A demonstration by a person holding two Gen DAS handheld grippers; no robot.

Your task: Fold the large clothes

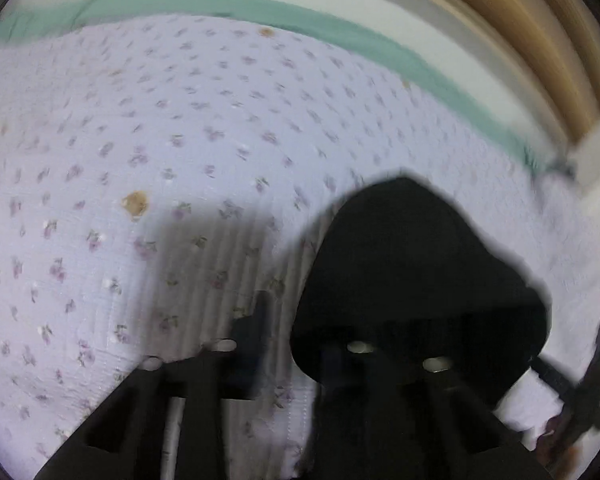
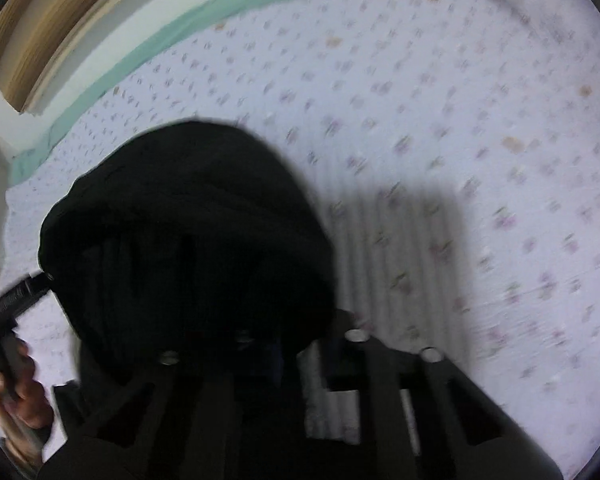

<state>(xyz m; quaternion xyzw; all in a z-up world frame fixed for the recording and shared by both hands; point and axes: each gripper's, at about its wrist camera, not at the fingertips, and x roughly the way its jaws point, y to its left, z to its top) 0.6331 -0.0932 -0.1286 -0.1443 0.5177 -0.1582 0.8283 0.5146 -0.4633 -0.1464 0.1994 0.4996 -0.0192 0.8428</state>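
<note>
Black cloth, the garment (image 1: 416, 264) (image 2: 188, 232), hung bunched in a dark mound over a lilac floral bedsheet (image 1: 172, 128) (image 2: 440, 120). It draped across one side of the left gripper (image 1: 296, 354) and of the right gripper (image 2: 296, 342). Each pair of fingers stood apart, one finger buried under the fabric; whether either truly pinched the cloth could not be told through the blur. A mint-green band (image 1: 340, 28) (image 2: 148, 80) edged the sheet, with wood-toned slats (image 1: 532, 32) beyond.
</note>
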